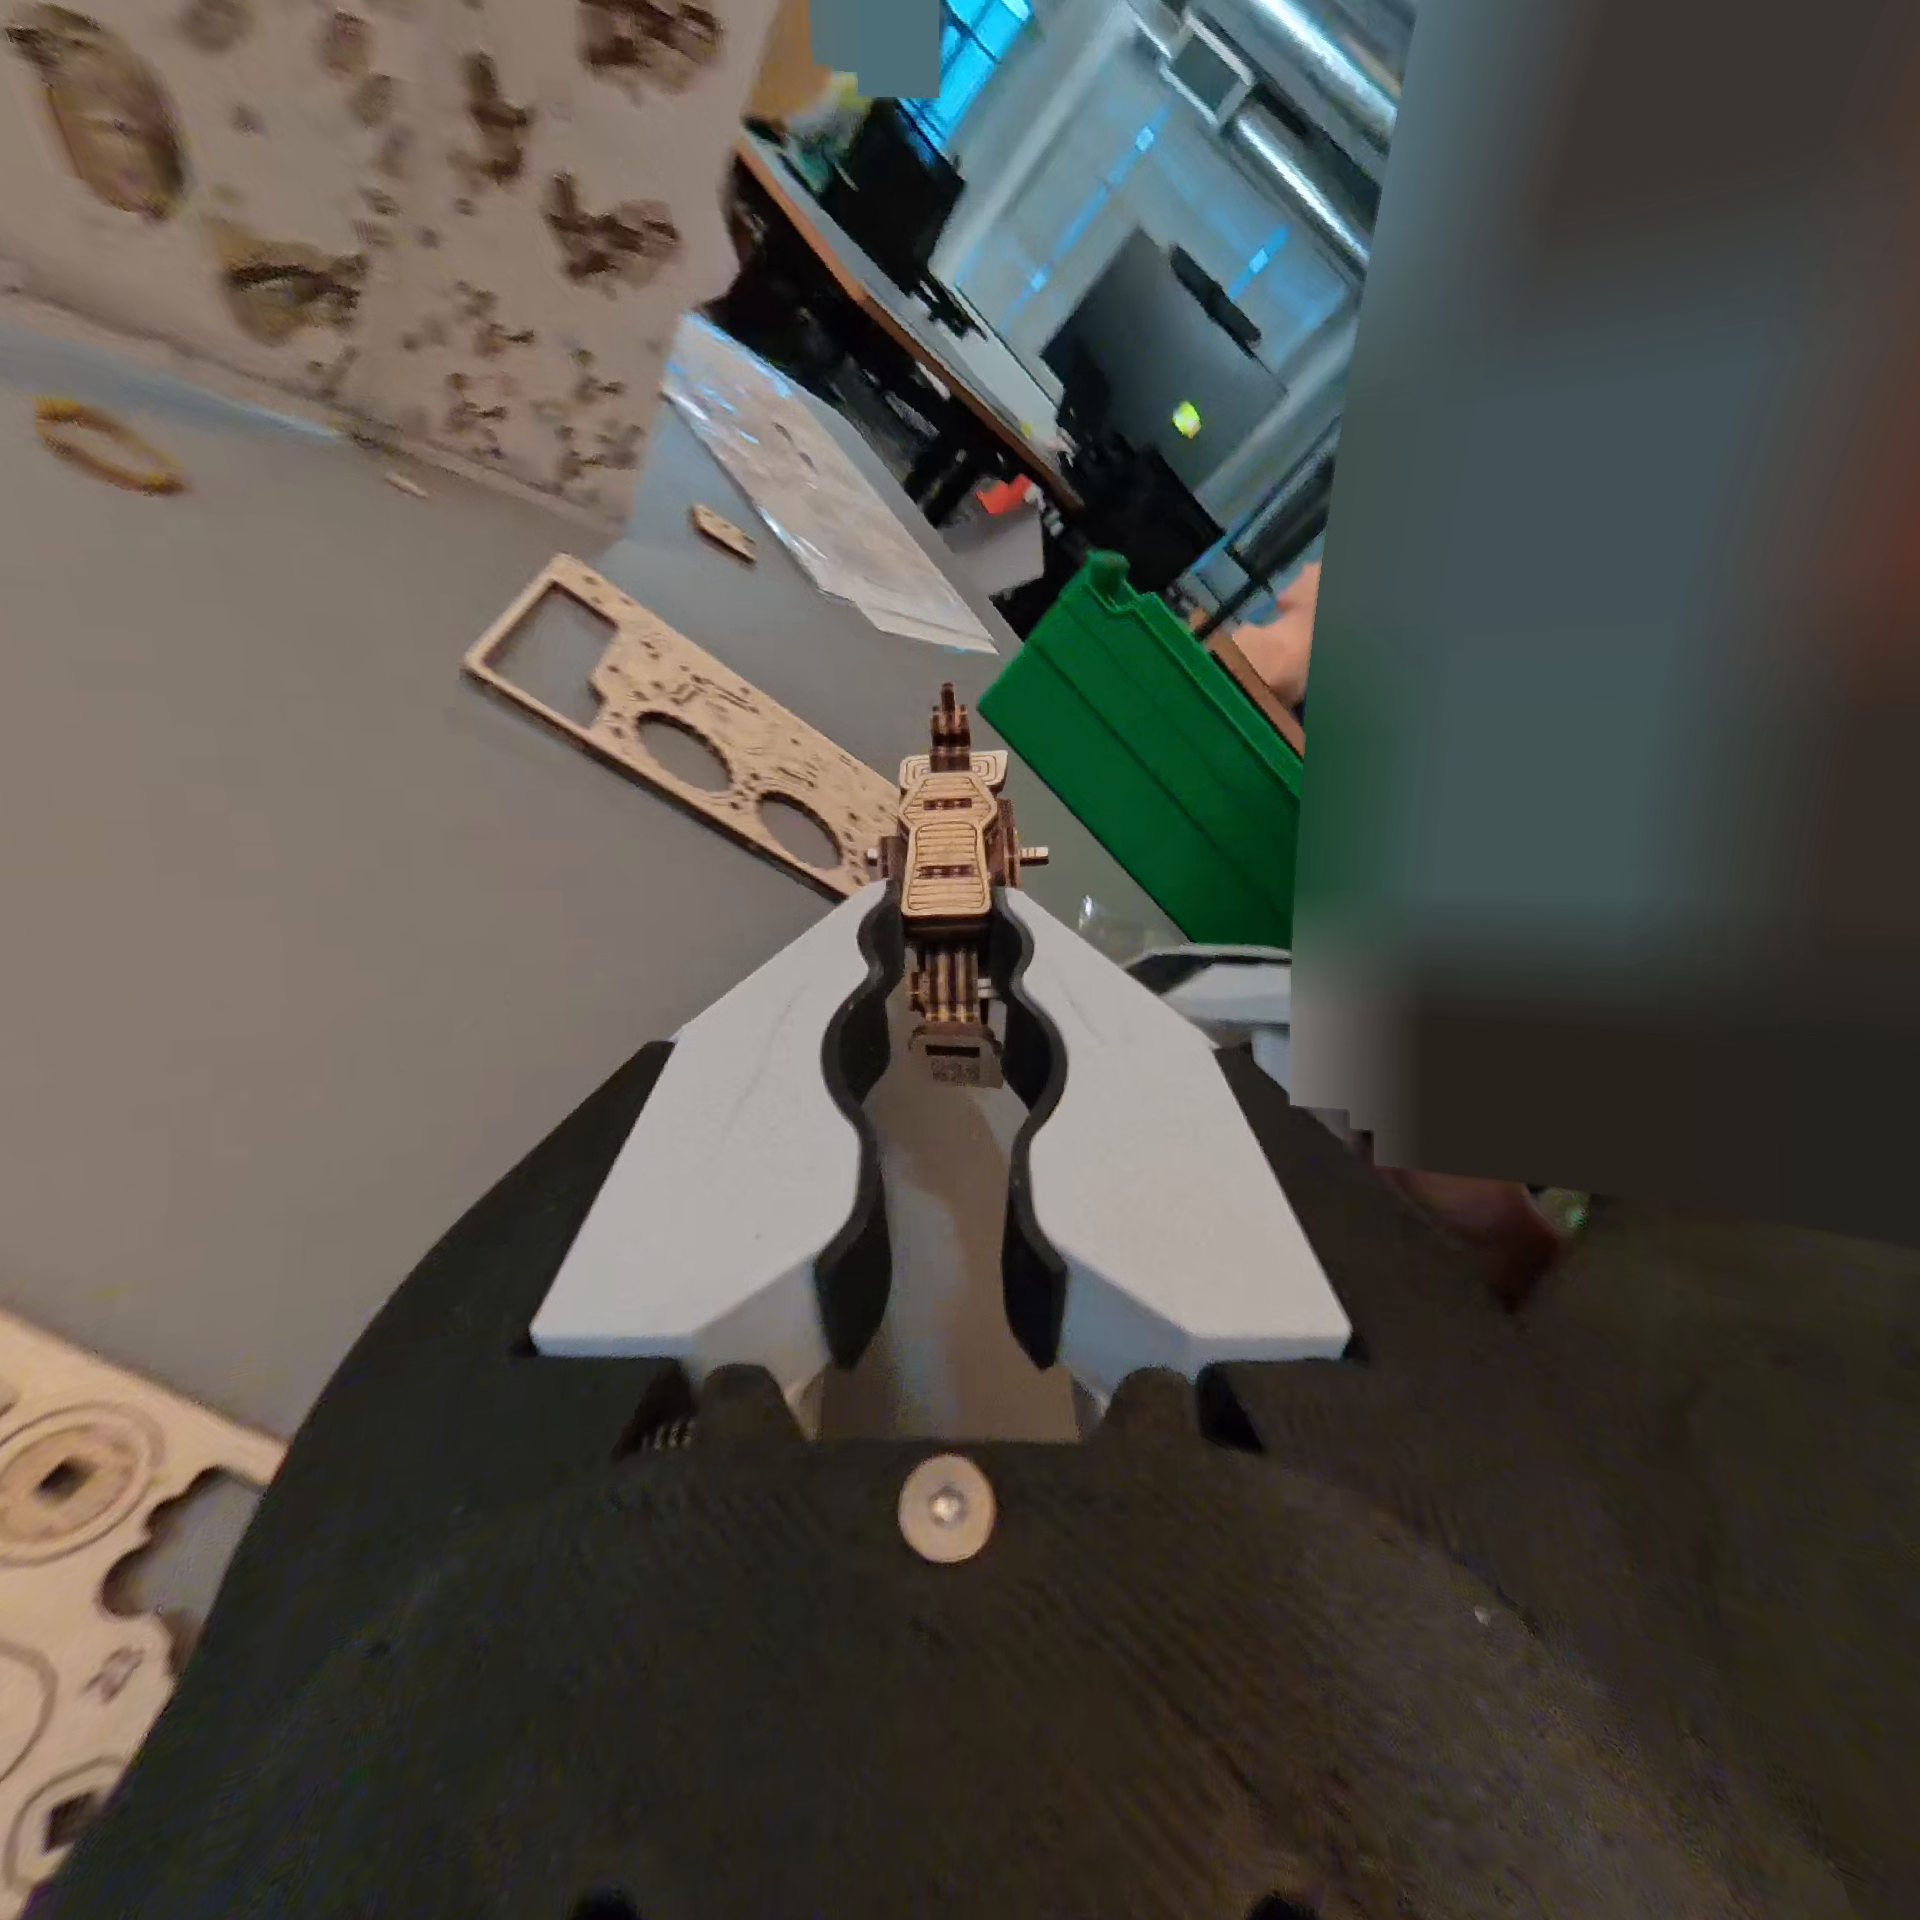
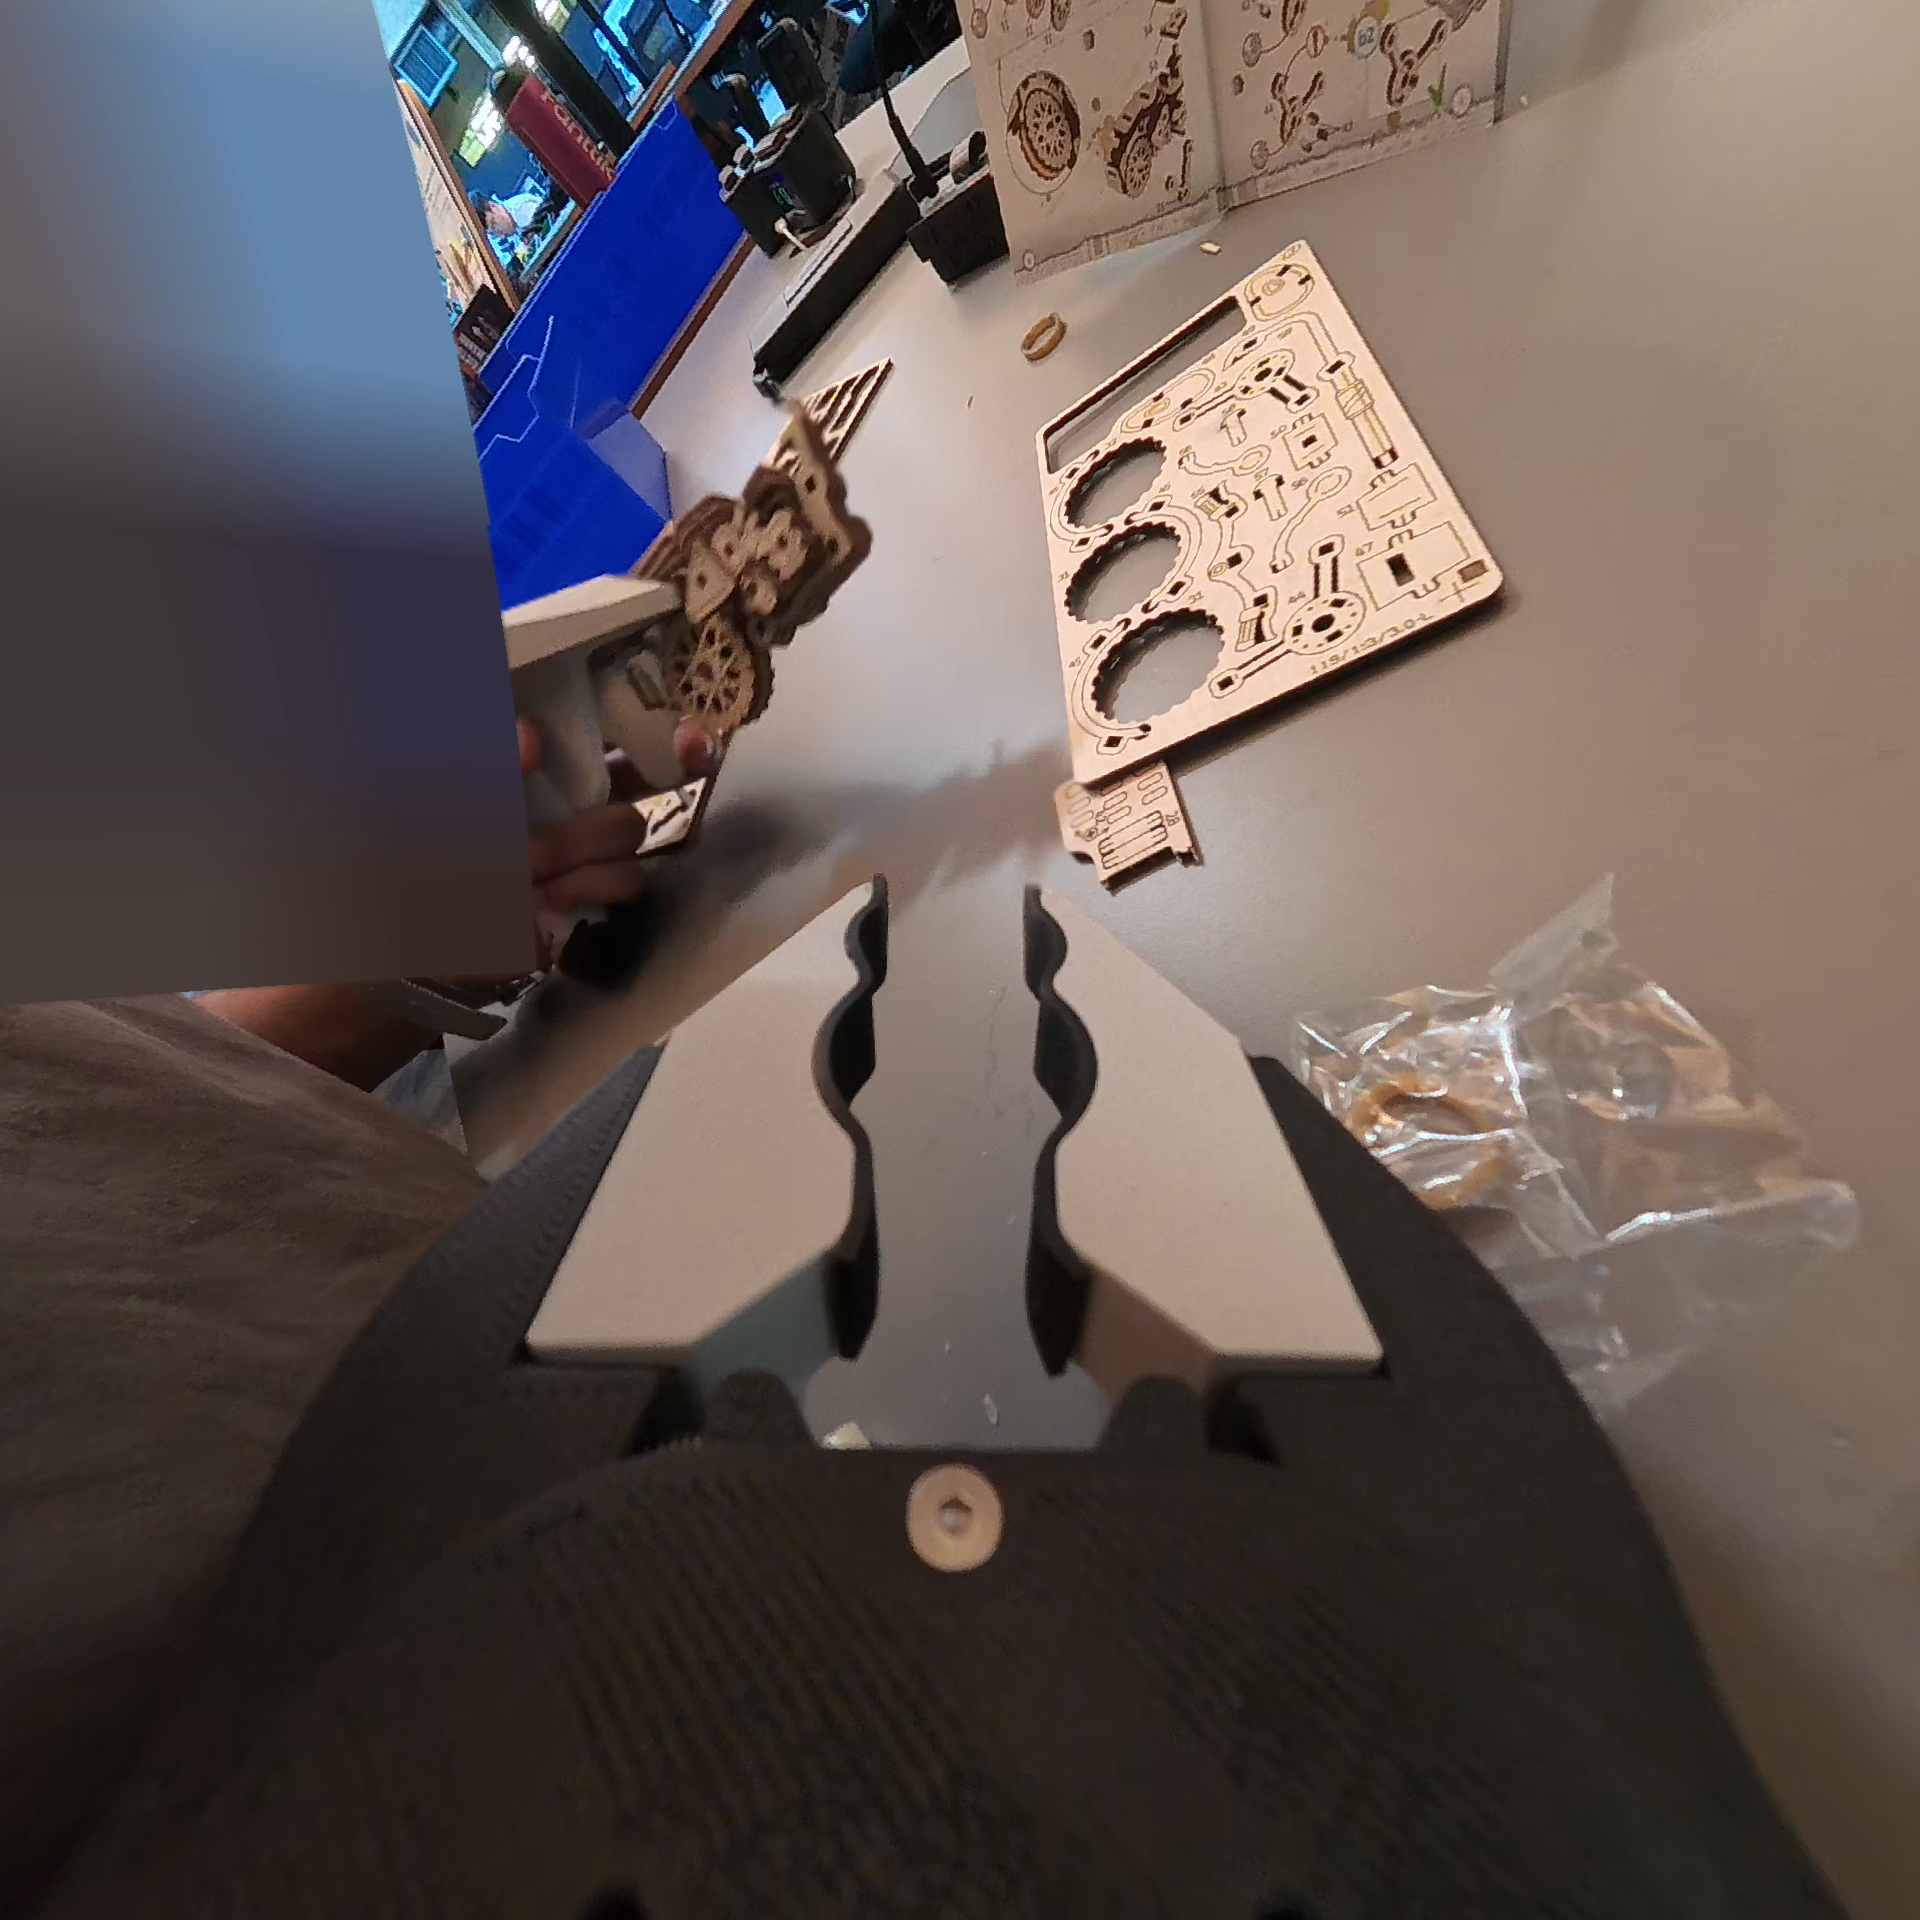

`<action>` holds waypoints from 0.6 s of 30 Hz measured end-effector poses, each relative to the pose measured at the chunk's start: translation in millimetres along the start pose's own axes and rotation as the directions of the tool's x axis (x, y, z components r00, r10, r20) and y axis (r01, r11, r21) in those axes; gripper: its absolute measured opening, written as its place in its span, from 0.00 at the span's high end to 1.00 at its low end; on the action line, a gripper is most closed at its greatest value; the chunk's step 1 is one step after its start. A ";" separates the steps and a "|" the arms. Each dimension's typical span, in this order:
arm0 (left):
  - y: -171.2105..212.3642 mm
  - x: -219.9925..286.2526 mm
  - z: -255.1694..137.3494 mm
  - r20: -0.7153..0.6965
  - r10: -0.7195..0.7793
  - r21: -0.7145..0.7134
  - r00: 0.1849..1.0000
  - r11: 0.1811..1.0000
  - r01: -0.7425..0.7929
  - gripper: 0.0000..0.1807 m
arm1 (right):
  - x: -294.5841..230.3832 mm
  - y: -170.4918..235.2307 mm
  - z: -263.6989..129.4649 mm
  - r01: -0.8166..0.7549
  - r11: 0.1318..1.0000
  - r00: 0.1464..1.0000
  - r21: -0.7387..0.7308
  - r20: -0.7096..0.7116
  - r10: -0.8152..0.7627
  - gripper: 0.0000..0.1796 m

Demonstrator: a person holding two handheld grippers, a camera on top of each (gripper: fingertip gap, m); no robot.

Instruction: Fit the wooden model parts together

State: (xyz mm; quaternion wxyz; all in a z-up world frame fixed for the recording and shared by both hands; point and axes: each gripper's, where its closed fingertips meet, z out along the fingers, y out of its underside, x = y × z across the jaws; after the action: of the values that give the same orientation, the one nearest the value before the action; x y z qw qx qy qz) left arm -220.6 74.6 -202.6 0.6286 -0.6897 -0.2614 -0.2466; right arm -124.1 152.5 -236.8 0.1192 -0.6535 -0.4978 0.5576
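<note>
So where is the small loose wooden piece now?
In the right wrist view, the small wooden piece lies on the grey table, just beyond the open right gripper, beside the big punched sheet.

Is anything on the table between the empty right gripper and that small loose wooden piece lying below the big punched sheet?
Nothing visible. The right gripper is open and empty, and only bare table lies between it and the small wooden piece. The plastic bag sits off to its right.

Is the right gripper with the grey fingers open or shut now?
Open. In the right wrist view, the right gripper shows a clear gap between its grey fingers, with bare grey table seen through it and nothing held.
</note>
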 end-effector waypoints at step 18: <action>31.7 43.6 6.9 -0.175 0.201 -0.149 0.964 0.962 -0.228 0.93 | 0.5 -0.4 -0.3 -0.014 1.000 1.000 0.004 0.006 0.014 0.87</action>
State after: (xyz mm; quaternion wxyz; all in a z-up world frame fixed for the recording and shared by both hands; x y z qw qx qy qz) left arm -166.9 81.4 -197.5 0.6101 -0.7428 -0.1127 -0.2518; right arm -124.1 153.2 -236.8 0.1150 -0.6549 -0.4925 0.5615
